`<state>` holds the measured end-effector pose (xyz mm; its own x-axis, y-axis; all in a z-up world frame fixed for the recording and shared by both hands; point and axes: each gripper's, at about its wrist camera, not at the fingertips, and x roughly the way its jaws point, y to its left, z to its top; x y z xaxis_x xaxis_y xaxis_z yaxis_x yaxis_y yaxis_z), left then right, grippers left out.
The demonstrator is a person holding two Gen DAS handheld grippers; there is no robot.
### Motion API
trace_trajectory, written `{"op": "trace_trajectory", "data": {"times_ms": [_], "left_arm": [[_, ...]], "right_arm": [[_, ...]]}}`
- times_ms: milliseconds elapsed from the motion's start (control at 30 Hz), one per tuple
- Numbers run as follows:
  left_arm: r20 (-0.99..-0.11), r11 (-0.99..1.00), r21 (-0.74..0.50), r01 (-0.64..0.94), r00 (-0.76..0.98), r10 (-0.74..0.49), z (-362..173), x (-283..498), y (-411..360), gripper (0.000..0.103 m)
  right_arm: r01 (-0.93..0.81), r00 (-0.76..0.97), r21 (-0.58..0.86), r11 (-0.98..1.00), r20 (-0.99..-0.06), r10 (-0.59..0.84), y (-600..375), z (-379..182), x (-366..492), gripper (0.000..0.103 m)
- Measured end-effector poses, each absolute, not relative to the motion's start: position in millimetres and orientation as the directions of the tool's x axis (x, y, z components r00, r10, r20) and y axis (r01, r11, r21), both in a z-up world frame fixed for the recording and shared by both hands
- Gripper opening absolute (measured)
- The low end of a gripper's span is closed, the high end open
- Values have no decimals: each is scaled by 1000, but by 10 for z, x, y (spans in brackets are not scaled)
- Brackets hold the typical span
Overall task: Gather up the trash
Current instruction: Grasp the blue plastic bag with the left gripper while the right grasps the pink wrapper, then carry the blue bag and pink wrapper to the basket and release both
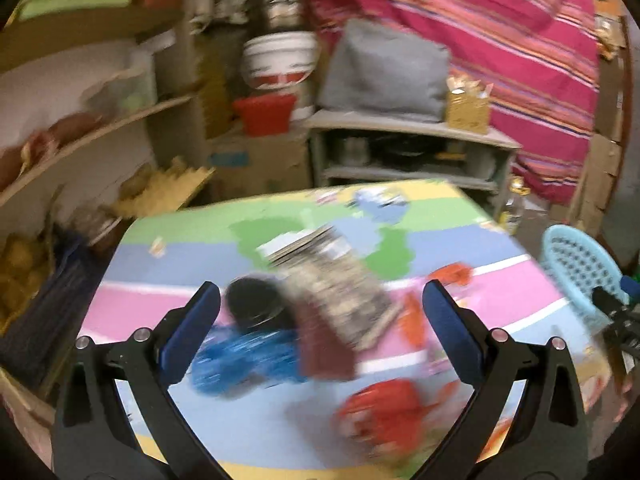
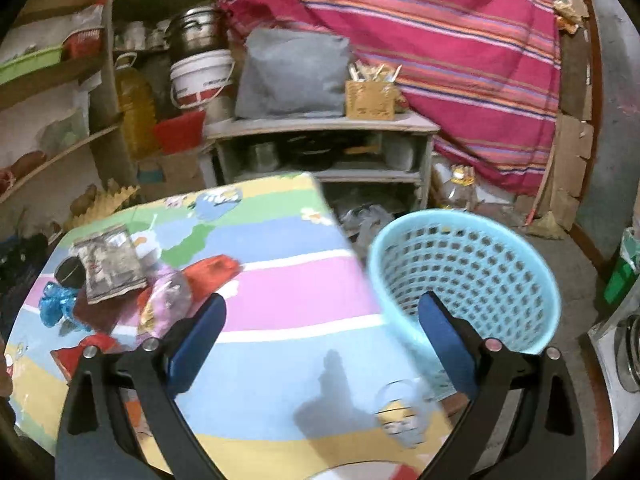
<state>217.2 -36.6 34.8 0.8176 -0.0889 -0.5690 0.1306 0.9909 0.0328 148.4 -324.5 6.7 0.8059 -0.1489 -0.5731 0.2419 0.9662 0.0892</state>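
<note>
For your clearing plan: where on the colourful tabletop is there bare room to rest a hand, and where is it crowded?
Bare: the pink and blue stripes of the tabletop between the litter pile and the edge beside the blue basket. Crowded: the far-left corner, where the grey packet, blue wrapper and red wrapper cluster.

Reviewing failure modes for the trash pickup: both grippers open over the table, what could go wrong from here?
1. The trash lies bunched: grey printed packet overlaps the black lid and blue wrapper, so the open left gripper may grab several or push them apart.
2. The blue basket stands off the table edge; an early drop could miss it.
3. The left view is blurred, so aim may suffer.
</note>
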Motion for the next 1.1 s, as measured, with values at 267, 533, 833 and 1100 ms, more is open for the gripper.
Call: {"op": "trace_trajectory", "data": {"times_ms": [267, 533, 833, 1100], "left_arm": [[-629, 998, 22, 58, 777, -32, -137, 2300, 255, 97], [-686, 990, 29, 139, 723, -82, -489, 2426, 291, 85], [-732, 982, -31, 187, 665, -149, -617, 2535, 365, 39], [-708, 985, -52, 162, 690, -151, -375, 2435, 460, 30]], "right_arm": [[180, 792, 57, 982, -601, -110, -2763, -109, 1760, 95], [107, 751, 18, 994, -657, -69, -2378, -280, 2196, 95], [32, 688, 1, 999, -725, -21, -2166, -447, 2508, 74], [-9, 680, 68, 998, -731, 55, -2183, -467, 2529, 21]]}}
